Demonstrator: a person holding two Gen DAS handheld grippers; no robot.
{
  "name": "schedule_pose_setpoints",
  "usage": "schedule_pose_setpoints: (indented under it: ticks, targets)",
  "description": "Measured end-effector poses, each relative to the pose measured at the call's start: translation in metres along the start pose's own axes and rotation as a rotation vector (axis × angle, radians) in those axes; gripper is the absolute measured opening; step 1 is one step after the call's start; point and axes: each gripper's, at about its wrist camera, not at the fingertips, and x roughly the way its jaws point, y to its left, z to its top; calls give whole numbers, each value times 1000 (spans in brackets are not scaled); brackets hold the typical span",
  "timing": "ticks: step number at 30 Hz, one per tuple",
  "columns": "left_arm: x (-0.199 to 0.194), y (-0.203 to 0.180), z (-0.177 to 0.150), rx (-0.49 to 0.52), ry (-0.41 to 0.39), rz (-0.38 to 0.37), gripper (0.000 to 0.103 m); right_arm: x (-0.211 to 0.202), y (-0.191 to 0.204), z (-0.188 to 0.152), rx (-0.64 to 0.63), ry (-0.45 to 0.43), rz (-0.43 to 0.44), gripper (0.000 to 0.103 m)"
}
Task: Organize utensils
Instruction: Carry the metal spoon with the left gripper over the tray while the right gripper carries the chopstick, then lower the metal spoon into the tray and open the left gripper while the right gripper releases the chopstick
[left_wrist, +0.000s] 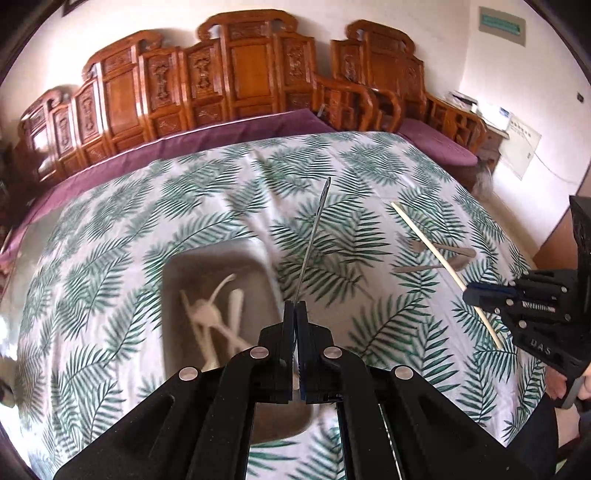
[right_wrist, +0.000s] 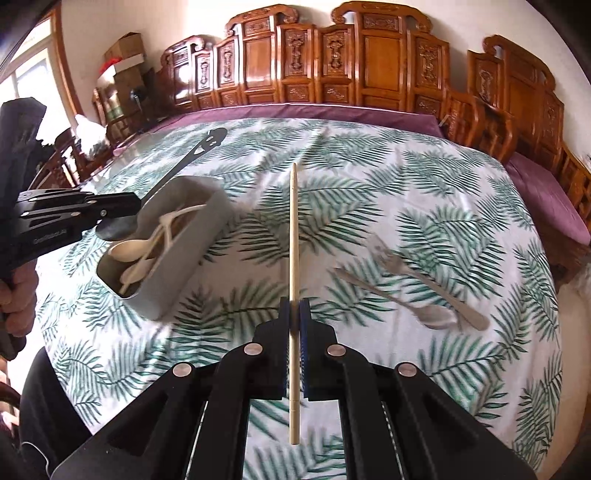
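Left gripper (left_wrist: 295, 306): jaws pressed together on the handle of a flat black utensil (left_wrist: 314, 236), which is seen edge-on from its own camera; the tip points away over the table. The right wrist view shows the same utensil as a long dark handle with cut-out holes at its far end, running past the far corner of the tray.

Grey tray (right_wrist: 177, 280): rectangular, on the left part of the table, lying on the cloth. Holds several cream plastic spoons (right_wrist: 136, 258), heaped and crossing one another.

Tablecloth (right_wrist: 406, 184): white with green fern leaves, covers the whole table.

Right gripper (right_wrist: 294, 314): jaws clamped on a pale wooden chopstick (right_wrist: 293, 236) near its mid-length; the stick points straight away, its near end sticking back past the pads.

Metal fork (right_wrist: 406, 269) and metal spoon (right_wrist: 406, 299): on the cloth at the right, well apart from the tray, lying side by side and close together; whether they touch cannot be told.

Carved wooden bench (right_wrist: 369, 62): along the far wall, with a purple seat cushion (right_wrist: 332, 110) behind the table edge.
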Motion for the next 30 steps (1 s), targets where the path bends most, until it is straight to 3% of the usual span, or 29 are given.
schedule_pose_setpoints:
  ticks: [17,24,28,30]
  targets:
    - [15,52,-28,-155,27,23,1,10,67,16,-73,21,37,6]
    - [-3,59,-35,-162,-44,47,3,20,85,26,-79,35,52,6]
    - [-17,66,-39,-178,-74,51,20,30,101,34,-87,38,62,6]
    - [-25,72,-41,-184,-95,68,22,35,109,38,-87,38,66,6]
